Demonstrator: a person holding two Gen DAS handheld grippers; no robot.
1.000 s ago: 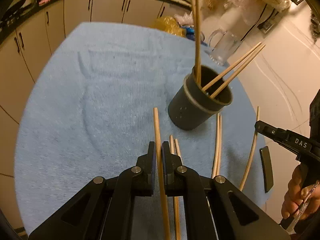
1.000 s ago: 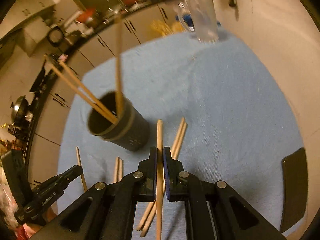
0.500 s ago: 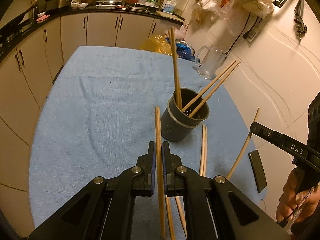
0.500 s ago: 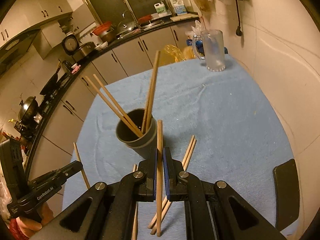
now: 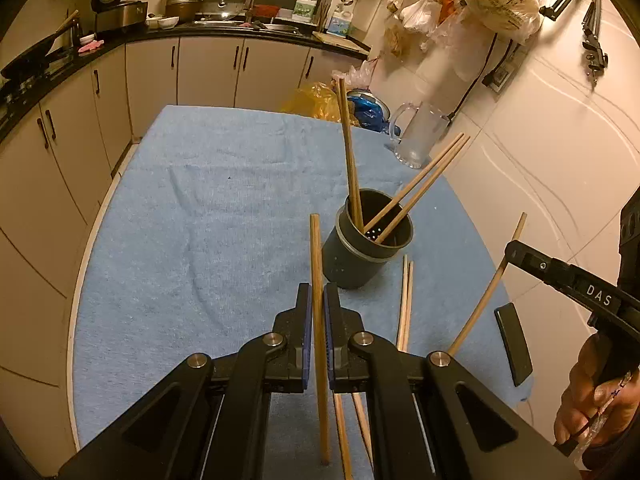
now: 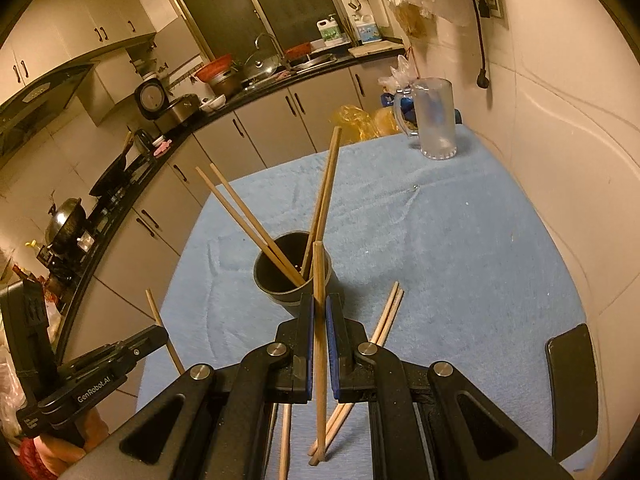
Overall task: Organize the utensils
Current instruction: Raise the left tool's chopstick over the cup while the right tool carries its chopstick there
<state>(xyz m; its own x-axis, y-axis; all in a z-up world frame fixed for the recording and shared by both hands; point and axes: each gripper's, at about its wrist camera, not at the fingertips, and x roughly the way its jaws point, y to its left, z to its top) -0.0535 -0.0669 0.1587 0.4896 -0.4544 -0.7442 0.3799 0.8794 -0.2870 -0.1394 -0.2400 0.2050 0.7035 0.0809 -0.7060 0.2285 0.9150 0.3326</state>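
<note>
Above the blue-towelled desk (image 5: 208,200), left tongs (image 5: 316,312) and right tongs (image 6: 319,316) each clamped one chopstick (image 5: 318,320) mid-shaft, near the dark holder (image 5: 366,248). Light, stiff, smooth sticks probably pivot; mid-length holds suit.

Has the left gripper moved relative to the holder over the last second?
Yes. The left gripper, shut on a chopstick, has risen and backed away: the dark holder looks smaller and farther off.
</note>
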